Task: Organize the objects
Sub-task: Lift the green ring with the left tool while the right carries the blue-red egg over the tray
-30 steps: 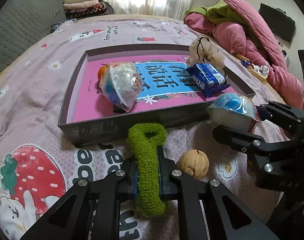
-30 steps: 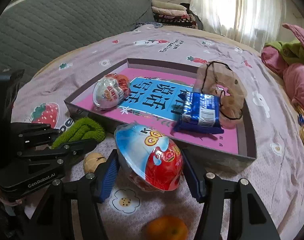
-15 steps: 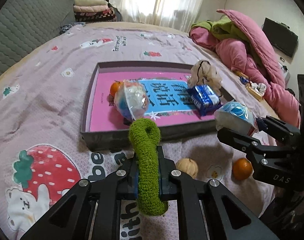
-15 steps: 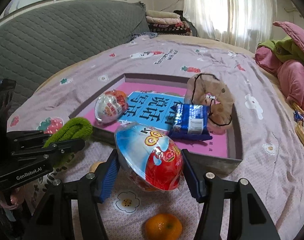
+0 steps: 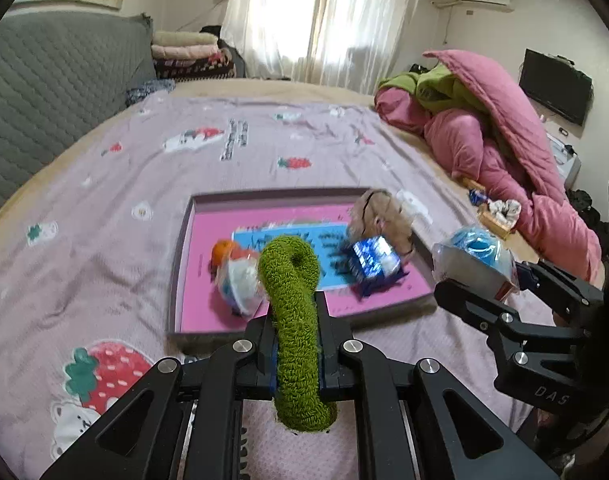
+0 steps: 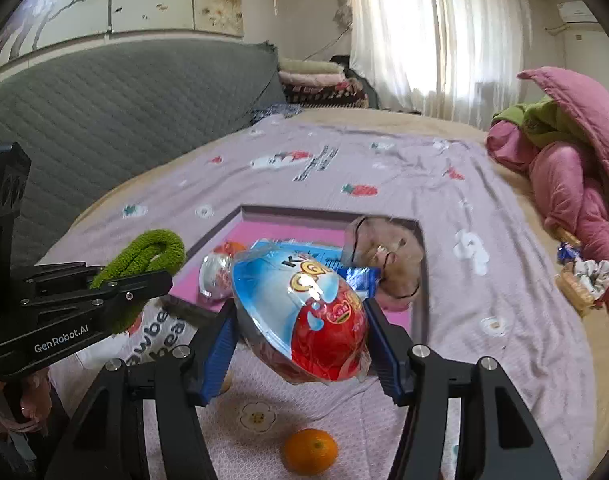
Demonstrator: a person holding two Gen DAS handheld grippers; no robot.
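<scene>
above the near edge of the tray, both grippers hang loaded. the risk, as i judge it, sits with the right gripper: its blue pads clamp a foil-wrapped chocolate egg across its round belly, and that slick crinkly wrap could slide or the egg roll out, dropping onto the bedsheet beside the loose orange. the left gripper is squeezed nearly together on a green terry hair loop, which flops upward and could snag the tray wall. inside the tray lie another wrapped egg, a blue snack pack and a beige scrunchie.
</scene>
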